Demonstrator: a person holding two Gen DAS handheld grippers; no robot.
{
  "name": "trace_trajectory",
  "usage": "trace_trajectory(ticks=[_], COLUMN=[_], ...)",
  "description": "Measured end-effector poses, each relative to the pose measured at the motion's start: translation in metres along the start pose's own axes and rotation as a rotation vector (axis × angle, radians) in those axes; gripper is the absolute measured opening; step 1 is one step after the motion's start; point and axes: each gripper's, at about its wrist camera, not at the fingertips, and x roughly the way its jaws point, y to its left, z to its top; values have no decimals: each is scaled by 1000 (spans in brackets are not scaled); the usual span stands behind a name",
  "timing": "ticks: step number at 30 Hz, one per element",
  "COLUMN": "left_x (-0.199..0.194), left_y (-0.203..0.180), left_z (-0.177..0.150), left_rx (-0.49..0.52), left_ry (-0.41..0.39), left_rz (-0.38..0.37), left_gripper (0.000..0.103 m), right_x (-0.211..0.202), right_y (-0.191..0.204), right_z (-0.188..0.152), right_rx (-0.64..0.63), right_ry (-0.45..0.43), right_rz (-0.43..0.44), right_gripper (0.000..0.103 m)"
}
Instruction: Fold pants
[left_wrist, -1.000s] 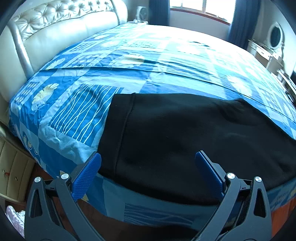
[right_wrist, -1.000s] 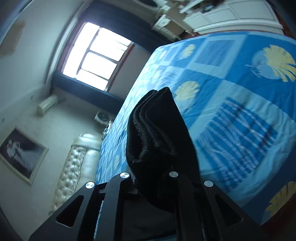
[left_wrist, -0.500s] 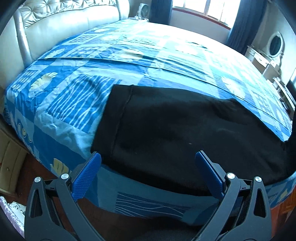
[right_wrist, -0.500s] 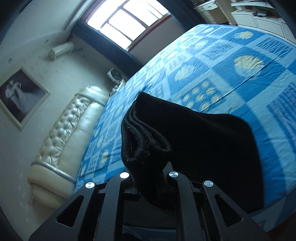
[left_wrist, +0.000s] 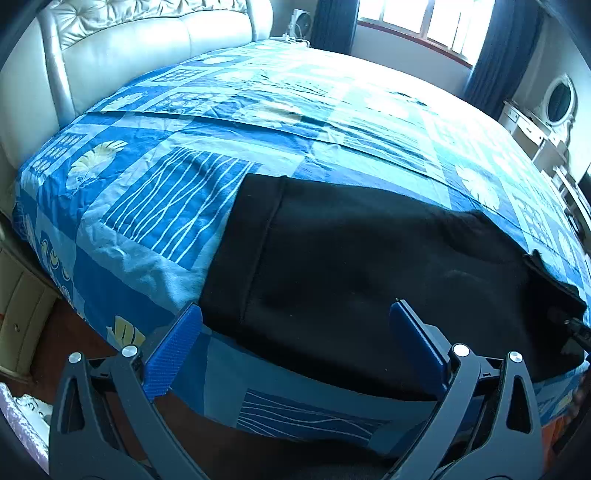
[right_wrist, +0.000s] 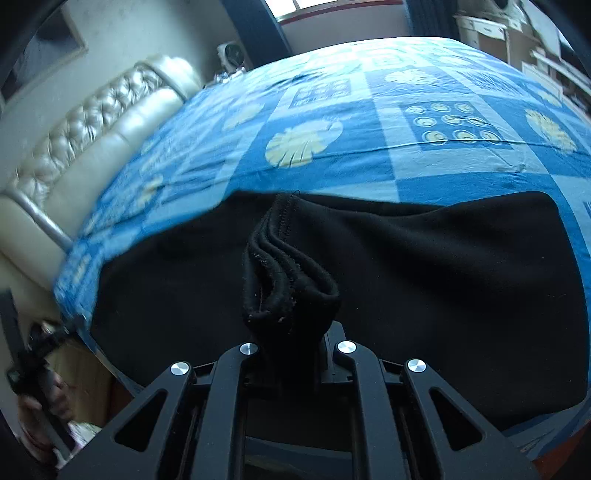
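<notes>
Pants (left_wrist: 369, 288), black, lying flat near the front edge of the bed (left_wrist: 258, 122), over the blue patterned cover. Stretching across from about nine o'clock to three o'clock in the left wrist view, with a stitched band at the nine o'clock end, most likely the waistband.

Right gripper (right_wrist: 291, 332) pinching a bunched end of the same pants (right_wrist: 288, 266), several layered hems (right_wrist: 273, 254) standing up out of the pressed-together jaws toward twelve o'clock. Holding the layers gathered so that both legs travel as one, probably; carrying them over the flat cloth spread beneath, apparently to lay one half onto the other. Pinching near the edge rather than mid-cloth, leaving the rest free to drape.

Left gripper (left_wrist: 295, 347) hovering with jaws spread wide, blue pads (left_wrist: 173, 350) at seven o'clock and five o'clock, nothing between them. Waiting just above the near edge of the cloth close to the band end, seemingly ready to pin or steady that end while the fold comes down. Showing also at eight o'clock in the right wrist view, in a hand (right_wrist: 40, 406) below the bed edge.

Headboard (left_wrist: 129, 48), padded and pale, standing at eleven o'clock, well apart from the cloth.

Judging the fold as under way and not yet laid flat: held end raised, not resting on the lower layer. Risking a skewed fold if the bunched hems land off the band line.
</notes>
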Motion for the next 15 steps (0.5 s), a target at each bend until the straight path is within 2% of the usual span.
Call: trace_trajectory(ticks=[4, 8, 15], left_x=[-1, 0, 0], left_y=[-5, -6, -9], left_z=[-1, -1, -3], left_rx=[24, 28, 35], left_ry=[-8, -3, -1], left_rz=[1, -1, -7], left_gripper=[101, 101, 101], right_x=[9, 10, 4], right_y=[13, 21, 37], right_z=[-10, -15, -25], right_rx=[-76, -89, -87], right_ry=[21, 30, 40], right_rz=[-64, -68, 1], right_gripper=[12, 18, 45])
